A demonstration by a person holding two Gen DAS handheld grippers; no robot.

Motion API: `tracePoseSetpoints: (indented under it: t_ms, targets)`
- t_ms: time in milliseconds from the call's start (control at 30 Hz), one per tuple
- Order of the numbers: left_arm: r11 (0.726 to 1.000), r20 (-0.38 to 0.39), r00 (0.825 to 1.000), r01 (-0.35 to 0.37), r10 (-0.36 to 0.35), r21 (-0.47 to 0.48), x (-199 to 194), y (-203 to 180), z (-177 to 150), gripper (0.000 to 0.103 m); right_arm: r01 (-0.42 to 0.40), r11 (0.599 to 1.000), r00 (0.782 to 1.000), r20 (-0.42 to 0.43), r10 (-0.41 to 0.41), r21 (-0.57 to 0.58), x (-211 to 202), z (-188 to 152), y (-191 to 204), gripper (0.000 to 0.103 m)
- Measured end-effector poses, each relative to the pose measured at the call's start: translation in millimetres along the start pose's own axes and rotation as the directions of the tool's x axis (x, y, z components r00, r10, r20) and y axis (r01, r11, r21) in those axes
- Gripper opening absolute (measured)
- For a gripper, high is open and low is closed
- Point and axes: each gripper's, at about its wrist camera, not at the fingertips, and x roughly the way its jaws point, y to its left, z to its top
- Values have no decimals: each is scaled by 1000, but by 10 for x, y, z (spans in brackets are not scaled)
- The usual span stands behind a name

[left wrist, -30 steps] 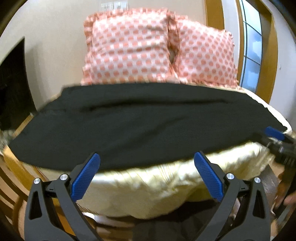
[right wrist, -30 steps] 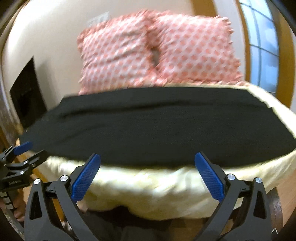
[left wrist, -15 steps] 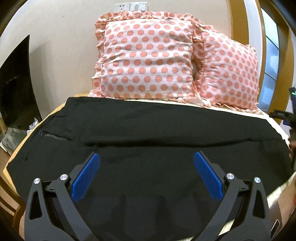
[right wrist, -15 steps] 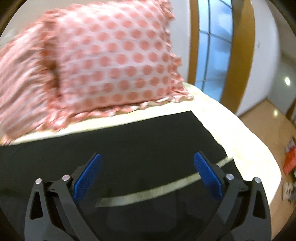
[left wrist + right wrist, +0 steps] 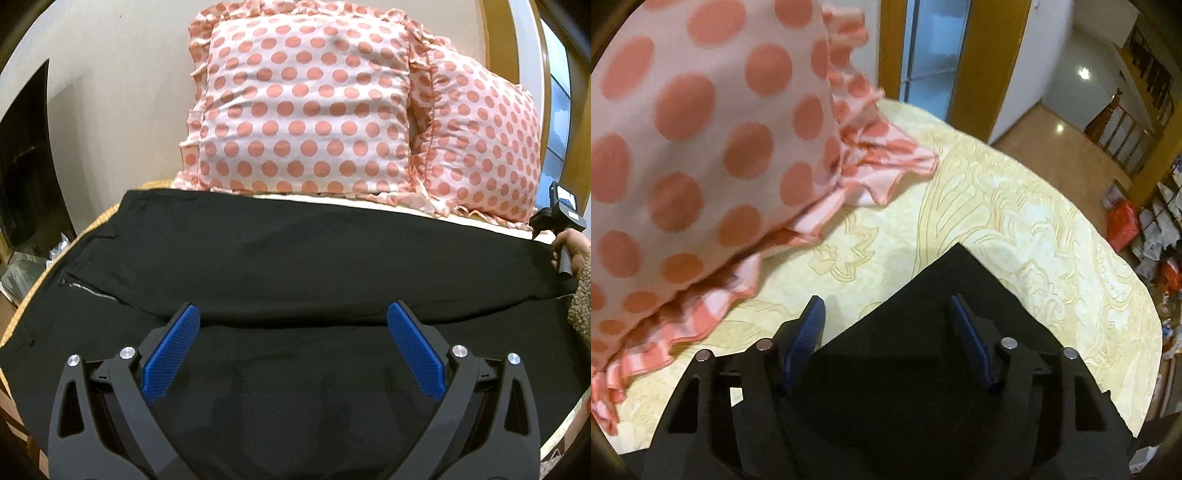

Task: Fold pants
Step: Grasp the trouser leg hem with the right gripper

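Note:
Black pants (image 5: 295, 258) lie flat across the bed, waist and zipper at the left, legs running right. My left gripper (image 5: 293, 308) hovers open over the near leg, nothing between its blue pads. At the far right edge of that view a hand holds my right gripper's body (image 5: 561, 218). In the right wrist view the right gripper (image 5: 886, 301) points down at the hem corner of the pants (image 5: 956, 280). Its jaws are closing with that corner between them, and the pads stand apart from the cloth.
Two pink polka-dot pillows (image 5: 303, 110) (image 5: 480, 147) lean on the wall behind the pants; one (image 5: 701, 129) is close on the right gripper's left. The cream patterned bed cover (image 5: 1015, 206) ends at a rounded edge. A dark screen (image 5: 26, 166) stands left; clutter (image 5: 1145, 236) lies on the floor right.
The left gripper moved forward over the pants toward the pillows. The right gripper swung to the pants' right end, tipped down over the hem corner, and its jaws narrowed.

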Motion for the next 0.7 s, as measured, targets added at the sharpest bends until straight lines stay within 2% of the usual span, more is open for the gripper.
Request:
tracePoseSetpoints:
  t_ms: [33, 133, 167, 200, 367, 533, 700]
  targets:
    - [1000, -8, 1000, 5, -5, -6, 24, 16, -5, 101, 0, 1000, 1000, 16, 0, 1, 4, 10, -3, 69]
    - [1000, -19, 1000, 17, -17, -16, 59, 48, -28, 101, 1, 1000, 999, 37, 0, -16, -41, -49, -33, 57]
    - [1000, -20, 1000, 20, -21, -17, 63, 56, -32, 101, -10, 1000, 999, 42, 11, -13, -76, -76, -70, 42]
    - [1000, -20, 1000, 24, -24, -20, 65, 65, -36, 101, -23, 1000, 999, 39, 23, 1, -85, -97, -121, 36]
    - [999, -19, 999, 41, -41, -33, 52, 90, -46, 101, -179, 981, 983, 45, 176, 79, -182, -197, -399, 19]
    - [998, -9, 999, 40, -40, -42, 0, 118, -48, 101, -334, 936, 938, 133, 319, 110, -493, -402, -731, 12]
    - [998, 3, 999, 45, -45, -54, -99, 158, -81, 101, -449, 890, 877, 227, 423, 76, -973, -797, -1096, 11]
